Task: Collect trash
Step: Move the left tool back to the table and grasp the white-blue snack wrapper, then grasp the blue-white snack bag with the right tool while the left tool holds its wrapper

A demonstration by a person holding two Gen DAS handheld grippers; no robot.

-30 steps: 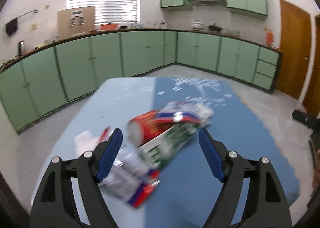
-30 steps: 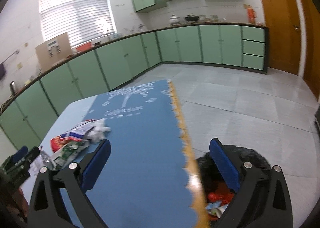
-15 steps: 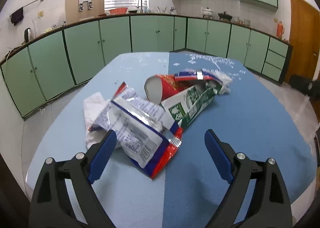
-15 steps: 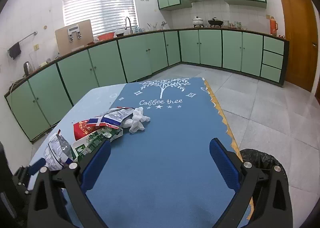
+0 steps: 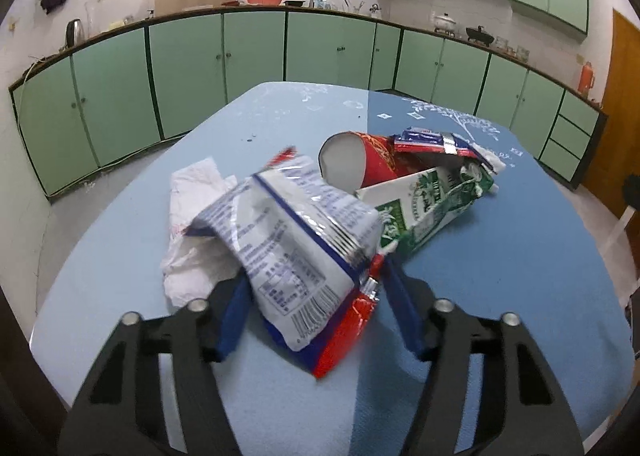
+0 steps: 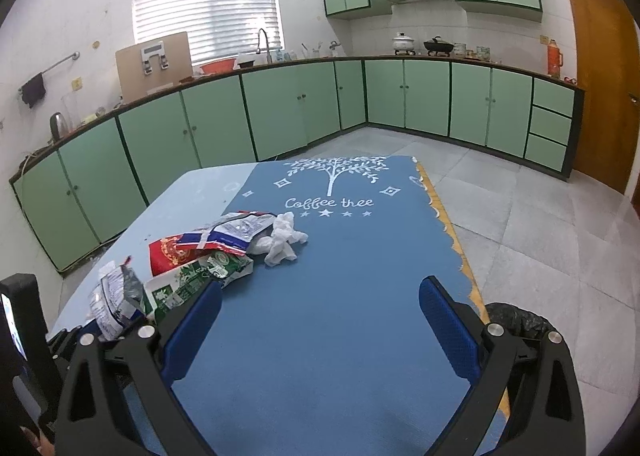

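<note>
Since half a second ago the left tool (image 5: 316, 308) has dropped in over the near end of the crinkled white, blue and red foil snack wrapper (image 5: 296, 248), and its jaws are closing with that wrapper between them; whether the blue pads already press on it I cannot tell. Over the same time the right tool (image 6: 320, 328) has barely shifted: it hangs wide open and empty above the dark blue "Coffee tree" mat (image 6: 340, 296).

Little of the job looks done. A small heap of rubbish lies on the light blue counter (image 5: 120, 256): the wrapper, a crumpled white tissue (image 5: 192, 224) touching it on its left side, a red paper cup (image 5: 356, 168) on its side, a flattened green and white carton (image 5: 424, 200), a second red, white and blue wrapper (image 5: 432, 140), and a wad of white tissue (image 6: 282, 240) beside that. At the counter's right edge, on the floor, stands a bin lined with a black bag (image 6: 516, 320), where each piece presumably must go. Judging from this, the first pick is only starting.
</note>
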